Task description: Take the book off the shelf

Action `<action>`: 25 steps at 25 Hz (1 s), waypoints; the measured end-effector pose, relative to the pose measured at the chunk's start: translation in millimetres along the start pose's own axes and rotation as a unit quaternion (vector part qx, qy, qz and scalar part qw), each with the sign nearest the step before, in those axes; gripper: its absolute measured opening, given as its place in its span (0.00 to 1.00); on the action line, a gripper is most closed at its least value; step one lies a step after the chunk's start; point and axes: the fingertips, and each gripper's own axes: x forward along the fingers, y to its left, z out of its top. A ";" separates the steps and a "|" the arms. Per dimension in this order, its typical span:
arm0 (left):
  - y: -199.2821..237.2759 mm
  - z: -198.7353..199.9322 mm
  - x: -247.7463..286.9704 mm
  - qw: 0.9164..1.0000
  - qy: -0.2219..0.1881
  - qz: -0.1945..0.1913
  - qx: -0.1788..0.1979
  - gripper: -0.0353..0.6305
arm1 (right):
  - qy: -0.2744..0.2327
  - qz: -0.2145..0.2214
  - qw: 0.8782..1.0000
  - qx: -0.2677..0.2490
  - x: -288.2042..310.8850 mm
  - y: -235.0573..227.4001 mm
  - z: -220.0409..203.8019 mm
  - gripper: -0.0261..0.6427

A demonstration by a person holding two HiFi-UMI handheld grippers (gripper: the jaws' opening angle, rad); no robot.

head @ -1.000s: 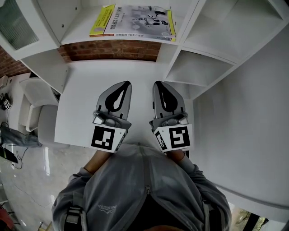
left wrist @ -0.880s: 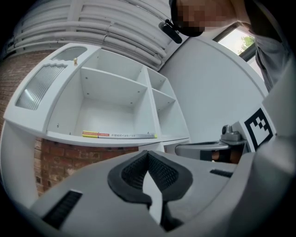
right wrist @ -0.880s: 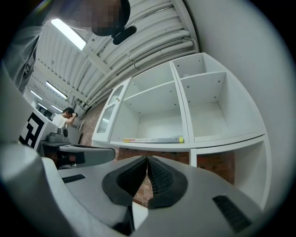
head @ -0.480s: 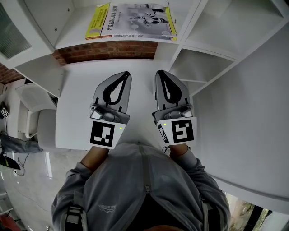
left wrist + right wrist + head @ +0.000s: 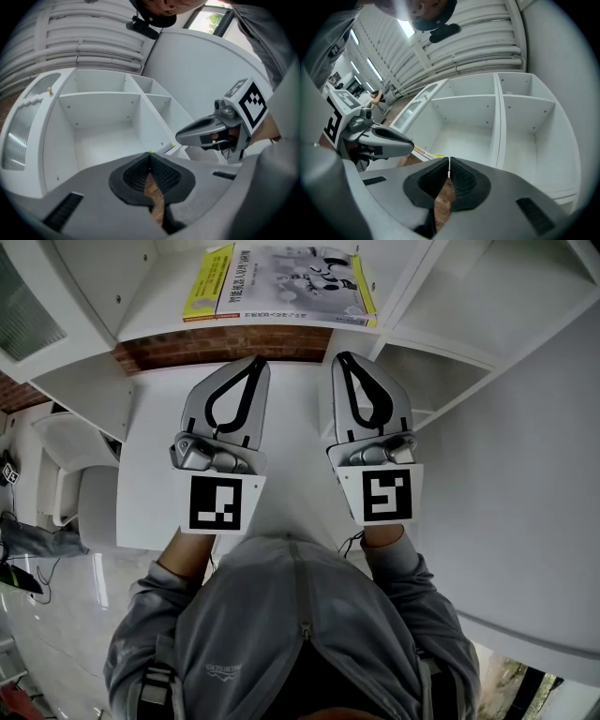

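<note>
White shelf unit (image 5: 155, 296), book (image 5: 281, 282) lying flat on one board; left gripper (image 5: 255, 364) and right gripper (image 5: 343, 359) both pinched closed, empty, short of it, which reads as the approach step, jaws must part next.

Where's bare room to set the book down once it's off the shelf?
Bare: white top left of the left gripper; compartment right of the book; smaller compartment beside the right gripper. Crowded: only the book's own shelf.
</note>
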 end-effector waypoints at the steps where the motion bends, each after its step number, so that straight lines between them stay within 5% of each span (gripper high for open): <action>1: 3.5 1.6 1.5 1.000 0.000 0.005 0.011 0.06 | 0.001 0.003 1.000 -0.008 3.1 0.2 2.3 0.08; 12: 30.2 2.8 15.3 0.994 0.014 0.017 0.103 0.07 | 0.063 0.046 0.982 -0.174 26.5 1.9 -5.8 0.09; 14: 34.1 1.1 17.2 0.995 0.011 0.025 0.101 0.18 | 0.074 0.048 0.976 -0.199 29.7 1.3 -9.3 0.14; 20: 44.2 -8.3 26.3 0.989 0.035 0.026 0.141 0.25 | 0.091 0.050 0.951 -0.292 38.4 1.5 -17.5 0.20; 23: 44.9 -17.3 32.9 0.978 0.065 0.015 0.196 0.25 | 0.106 0.063 0.935 -0.333 43.9 4.0 -23.5 0.22; 25: 45.8 -23.5 37.0 0.963 0.088 0.016 0.254 0.25 | 0.114 0.071 0.928 -0.348 47.4 5.0 -27.2 0.23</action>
